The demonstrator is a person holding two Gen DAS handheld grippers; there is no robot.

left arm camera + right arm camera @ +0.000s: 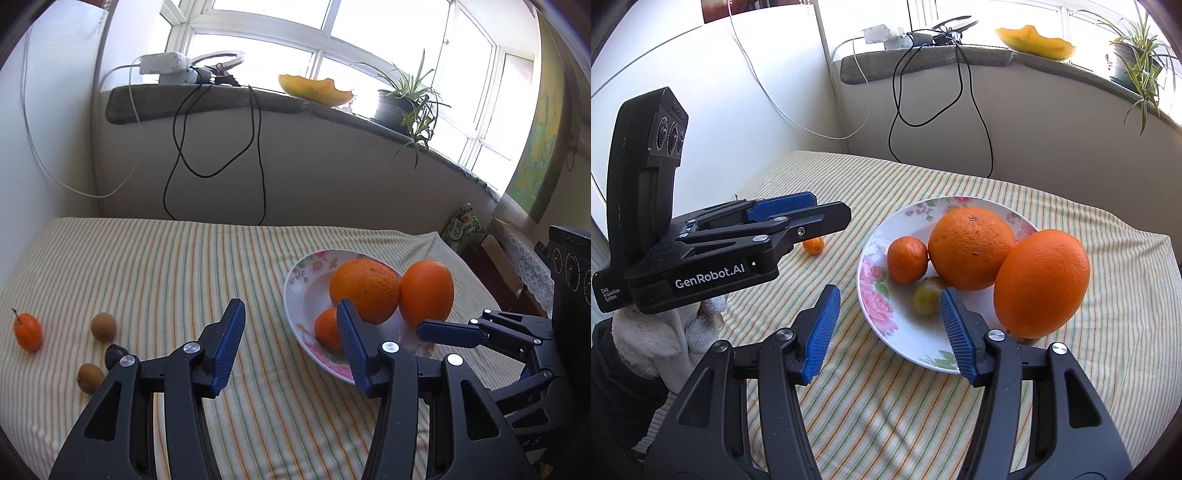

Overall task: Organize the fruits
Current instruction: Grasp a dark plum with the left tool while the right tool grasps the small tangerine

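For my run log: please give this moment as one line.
left gripper: open, empty | right gripper: open, empty | plate: oranges | cloth: small fruits

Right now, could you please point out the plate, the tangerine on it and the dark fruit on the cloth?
plate (877, 295), right wrist view, on its floral left rim.
tangerine (907, 259), right wrist view, on its middle.
dark fruit (113, 354), left wrist view, on its visible top.

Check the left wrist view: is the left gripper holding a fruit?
No, the left gripper is open with only striped cloth between its fingers; the plate sits beyond.
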